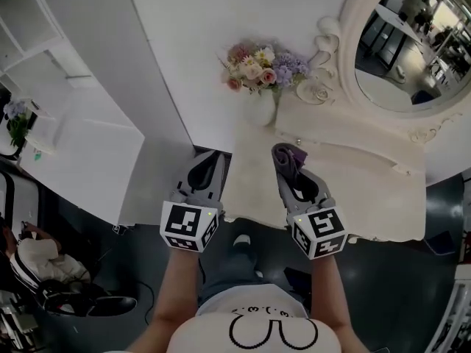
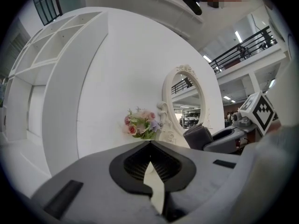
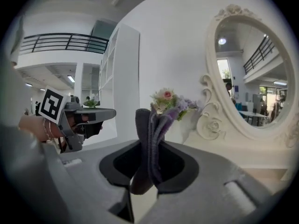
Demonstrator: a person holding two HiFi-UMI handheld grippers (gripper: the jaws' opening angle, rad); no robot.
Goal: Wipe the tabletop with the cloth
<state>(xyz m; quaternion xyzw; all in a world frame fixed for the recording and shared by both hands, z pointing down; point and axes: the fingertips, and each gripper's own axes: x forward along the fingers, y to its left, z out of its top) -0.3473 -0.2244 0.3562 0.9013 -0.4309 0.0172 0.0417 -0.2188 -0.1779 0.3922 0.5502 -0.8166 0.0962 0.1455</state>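
Pinching folded purple-grey cloth point(image 3: 148, 134) in right gripper point(image 1: 288, 166) over cream tabletop point(image 1: 360, 190); holding left gripper point(image 1: 208, 165) pressed together, empty; wiping seemingly not yet starting.

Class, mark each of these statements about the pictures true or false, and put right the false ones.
1. The right hand-held gripper is shut on the cloth. True.
2. The left hand-held gripper holds a sponge. False: its jaws are together with nothing between them.
3. The flowers stand beside the mirror. True.
4. The cloth lies spread flat on the tabletop. False: it is folded, sticking up between the right gripper's jaws.
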